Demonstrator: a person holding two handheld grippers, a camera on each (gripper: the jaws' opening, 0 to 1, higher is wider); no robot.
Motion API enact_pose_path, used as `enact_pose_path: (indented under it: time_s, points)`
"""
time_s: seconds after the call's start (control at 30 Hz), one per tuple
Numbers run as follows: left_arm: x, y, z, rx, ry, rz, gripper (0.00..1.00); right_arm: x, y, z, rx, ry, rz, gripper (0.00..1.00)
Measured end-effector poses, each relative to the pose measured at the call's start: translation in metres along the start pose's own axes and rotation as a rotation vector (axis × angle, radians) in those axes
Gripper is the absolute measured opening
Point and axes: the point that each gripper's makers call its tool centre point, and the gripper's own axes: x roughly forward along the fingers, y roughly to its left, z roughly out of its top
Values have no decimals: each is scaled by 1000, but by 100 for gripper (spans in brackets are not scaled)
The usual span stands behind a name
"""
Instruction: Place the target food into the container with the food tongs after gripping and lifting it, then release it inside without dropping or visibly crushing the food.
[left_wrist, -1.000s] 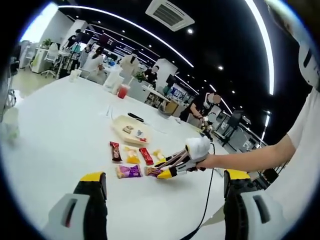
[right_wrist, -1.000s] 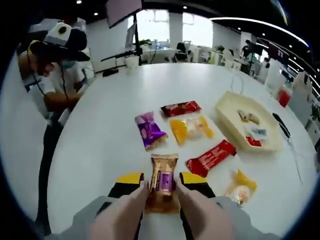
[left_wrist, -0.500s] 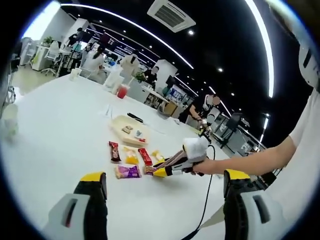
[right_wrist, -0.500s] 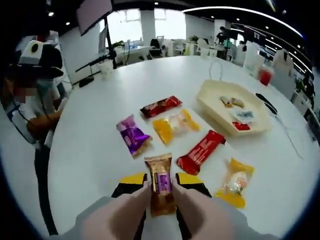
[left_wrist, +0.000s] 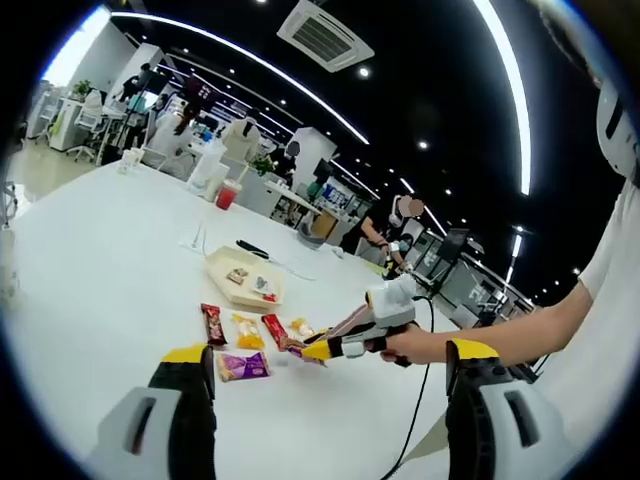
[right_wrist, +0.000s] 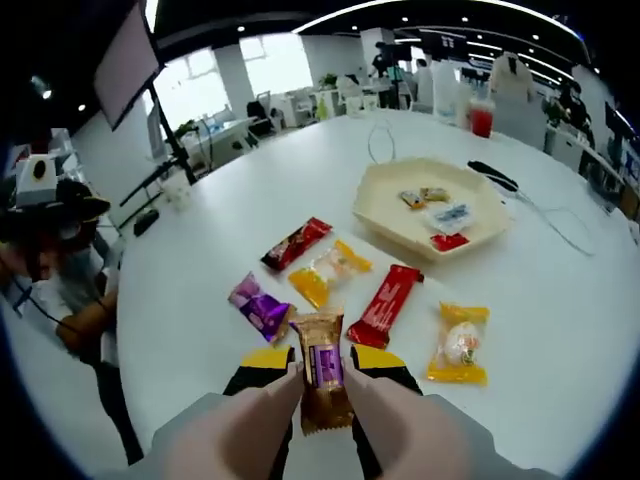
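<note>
My right gripper (right_wrist: 322, 358) is a pair of tongs with yellow tips, shut on a brown snack packet (right_wrist: 321, 335) with a purple label, held up off the white table. The cream tray (right_wrist: 378, 190) lies ahead and to the right, with several small wrapped pieces inside. In the left gripper view the right gripper (left_wrist: 322, 350), held by a hand, carries the brown packet (left_wrist: 297, 349) near the other snacks, short of the tray (left_wrist: 222, 280). My left gripper (left_wrist: 330, 351) stands open with nothing between its jaws.
Loose on the table (right_wrist: 560, 300) are a purple packet (right_wrist: 260, 308), a red packet (right_wrist: 295, 243), an orange packet (right_wrist: 328, 272), a red bar (right_wrist: 390, 303) and a yellow packet (right_wrist: 458, 343). A black pen (right_wrist: 495, 175) and cable lie beyond the tray. A person sits at left.
The right gripper has risen and moved forward with the brown packet still in it; the snacks and tray look farther below. The left gripper's view has shifted a little.
</note>
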Motion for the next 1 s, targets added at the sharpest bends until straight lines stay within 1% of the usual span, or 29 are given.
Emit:
enact_pose_path:
  time_s: [0.07,0.17,0.2,0.23,0.27,0.33,0.37,0.4,0.5,0.7,0.87,0.9,0.93,1.0]
  points:
    - [2,-3,0,17,10,-17,97,-11,2,6,-24,-10,-17,21]
    - [2,-6,2,19,-1,-37,96,-25,6,10,-20,-25,-19,21]
    - [3,-7,3,16,-8,-47,96,-35,9,13,-44,-41,-33,21]
    - [3,-7,2,14,-9,-50,96,-37,10,13,-48,-41,-36,21]
    - [5,-8,-1,4,-10,-62,96,-45,13,13,-64,-42,-47,21]
    - [7,-8,-7,-6,2,-74,96,-52,16,13,-78,-43,-62,21]
    - [8,-9,-10,-5,15,-84,96,-56,20,14,-76,-49,-67,21]
    - [8,-10,-11,-1,24,-92,96,-59,19,15,-64,-60,-76,21]
    - [9,-11,-10,3,30,-106,96,-63,20,17,-49,-80,-90,21]
    - [11,-12,0,13,41,-149,97,-69,20,23,7,-124,-135,21]
    - [13,-13,9,30,35,-186,97,-77,25,29,13,-152,-180,21]
    - [13,-13,10,31,36,-189,96,-78,25,30,13,-157,-183,21]
    - [14,-13,8,42,44,-205,96,-82,28,31,23,-171,-197,21]
    - [15,-12,3,54,68,-211,96,-86,31,33,26,-189,-209,21]
